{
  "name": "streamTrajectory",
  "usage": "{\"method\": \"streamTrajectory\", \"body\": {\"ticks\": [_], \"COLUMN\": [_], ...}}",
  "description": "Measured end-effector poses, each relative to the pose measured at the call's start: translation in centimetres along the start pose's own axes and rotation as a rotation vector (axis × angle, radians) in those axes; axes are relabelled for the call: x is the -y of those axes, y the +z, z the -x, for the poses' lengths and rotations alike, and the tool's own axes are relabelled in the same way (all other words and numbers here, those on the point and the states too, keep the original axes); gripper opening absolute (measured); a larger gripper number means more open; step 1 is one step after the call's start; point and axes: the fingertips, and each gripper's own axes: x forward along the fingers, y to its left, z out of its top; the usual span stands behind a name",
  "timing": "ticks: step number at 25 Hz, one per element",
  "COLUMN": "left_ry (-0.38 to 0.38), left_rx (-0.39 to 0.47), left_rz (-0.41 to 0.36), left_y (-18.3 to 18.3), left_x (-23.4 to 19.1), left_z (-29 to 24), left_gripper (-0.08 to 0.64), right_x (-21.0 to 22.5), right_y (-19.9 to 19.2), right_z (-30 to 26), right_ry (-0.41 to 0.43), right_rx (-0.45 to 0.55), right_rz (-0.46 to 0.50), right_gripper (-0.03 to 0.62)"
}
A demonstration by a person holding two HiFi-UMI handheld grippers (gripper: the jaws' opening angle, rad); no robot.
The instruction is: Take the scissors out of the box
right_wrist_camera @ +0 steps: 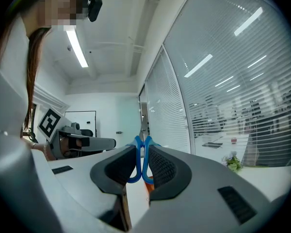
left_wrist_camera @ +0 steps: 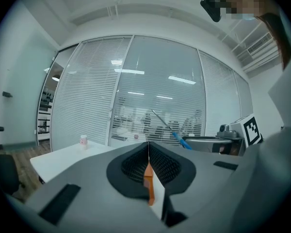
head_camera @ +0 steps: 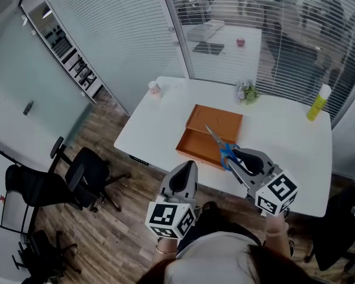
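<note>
The orange box (head_camera: 215, 123) lies open on the white table (head_camera: 284, 152), its lid folded back. Held above the box's near edge, the scissors (head_camera: 223, 148) have blue handles (right_wrist_camera: 140, 160) clamped between the pads of my right gripper (head_camera: 239, 162), and their blades point up and away. In the right gripper view, the right gripper (right_wrist_camera: 141, 150) is shut on those handles. My left gripper (head_camera: 184, 181) hovers at the table's near edge, left of the box, jaws shut and empty. The left gripper view shows the left gripper (left_wrist_camera: 148, 145) shut, with the scissors (left_wrist_camera: 173, 131) to its right.
A yellow bottle (head_camera: 318, 103) stands at the table's far right corner, a small plant (head_camera: 247, 92) behind the box, a small white pot (head_camera: 154, 88) at the far left corner. Office chairs (head_camera: 83, 176) stand on the floor to the left. Glass walls with blinds surround the table.
</note>
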Motion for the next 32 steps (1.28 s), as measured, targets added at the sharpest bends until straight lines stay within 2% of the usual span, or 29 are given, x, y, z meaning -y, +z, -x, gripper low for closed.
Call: {"method": "streamTrajectory", "body": {"ticks": [32], "left_ry": [-0.051], "left_rx": [-0.021], "left_rz": [0.030], "left_y": [-0.5], "left_x": [-2.7], "left_z": [-3.2], "left_gripper": [0.020], "right_x": [1.8], "right_y": [-0.2], "right_z": [-2.7], "right_ry": [-0.047], "right_rx": [-0.019], "right_rz": [0.019], "right_gripper": [0.110]}}
